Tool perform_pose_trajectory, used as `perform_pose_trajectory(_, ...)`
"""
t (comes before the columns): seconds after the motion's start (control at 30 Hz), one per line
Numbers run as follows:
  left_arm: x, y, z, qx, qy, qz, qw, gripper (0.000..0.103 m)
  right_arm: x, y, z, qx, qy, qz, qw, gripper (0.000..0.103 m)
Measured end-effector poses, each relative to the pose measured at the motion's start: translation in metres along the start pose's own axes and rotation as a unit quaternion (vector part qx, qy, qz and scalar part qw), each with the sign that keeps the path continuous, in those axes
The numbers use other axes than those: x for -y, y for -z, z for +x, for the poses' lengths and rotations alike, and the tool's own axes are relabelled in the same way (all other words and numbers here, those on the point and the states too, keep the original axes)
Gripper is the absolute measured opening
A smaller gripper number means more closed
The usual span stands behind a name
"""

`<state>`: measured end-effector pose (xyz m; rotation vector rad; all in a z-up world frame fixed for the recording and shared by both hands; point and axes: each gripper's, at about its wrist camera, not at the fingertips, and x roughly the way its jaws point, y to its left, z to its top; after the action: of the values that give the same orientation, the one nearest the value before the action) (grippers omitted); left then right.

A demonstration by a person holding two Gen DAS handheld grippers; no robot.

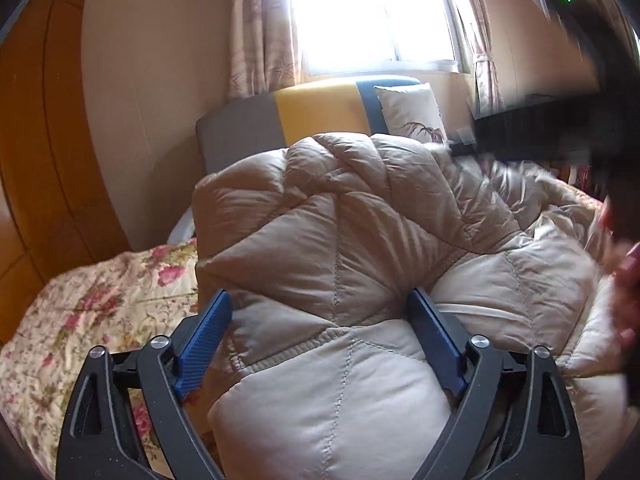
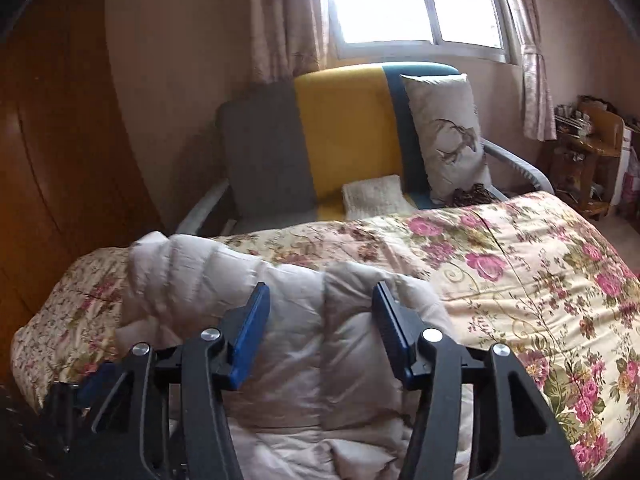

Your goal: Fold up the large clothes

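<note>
Landmark: the armchair [image 2: 340,136] with grey, yellow and blue panels, standing under the window [image 2: 416,0]. On its seat I see a folded white cloth [image 2: 374,196], and a printed cushion [image 2: 444,132] leans against its back on the blue side; a small dark patterned item lies at the cushion's foot.

In front of the armchair lies the floral bedspread [image 2: 520,280], and on it, on the near side from the armchair, the beige quilted coat [image 1: 340,260], bunched into a high heap.

I hold the left gripper [image 1: 322,302] with its jaws spread wide; a puffy fold of the coat bulges between the two blue pads, which stand at its flanks. I cannot tell whether they touch the fabric, and I see no squeeze.

My right gripper [image 2: 320,296] has its jaws about half apart, over a light fold of the coat; the fabric lies between and below the pads, with no visible pinch. In the left wrist view this gripper appears only as a dark blur at the right edge.
</note>
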<state>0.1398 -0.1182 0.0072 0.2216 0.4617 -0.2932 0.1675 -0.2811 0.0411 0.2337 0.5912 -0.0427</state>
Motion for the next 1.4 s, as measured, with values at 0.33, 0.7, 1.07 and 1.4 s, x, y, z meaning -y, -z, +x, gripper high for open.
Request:
perform_pose_trajectory(0.33, 0.004, -0.014, 0.008, -0.043, 0.043, 0.001, 0.9981, 0.094, 0.059, 0.044, 0.051, -0.069, 0.022, 0.079, 0.994, 0.046)
perform_pose_trajectory(0.7, -0.019, -0.102, 0.072, -0.093, 0.001, -0.058, 0.9940, 0.093, 0.066, 0.053, 0.047, -0.060, 0.020, 0.108, 0.992, 0.049)
perform_pose_trajectory(1.07, 0.011, -0.069, 0.169, -0.178, 0.002, 0.015, 0.9839, 0.099, 0.081, 0.054, 0.059, -0.083, 0.046, 0.155, 0.983, 0.049)
perform_pose_trajectory(1.4, 0.006, -0.059, 0.172, -0.173, 0.011, -0.006, 0.9848, 0.099, 0.076, 0.054, 0.068, -0.086, 0.072, 0.139, 0.984, 0.051)
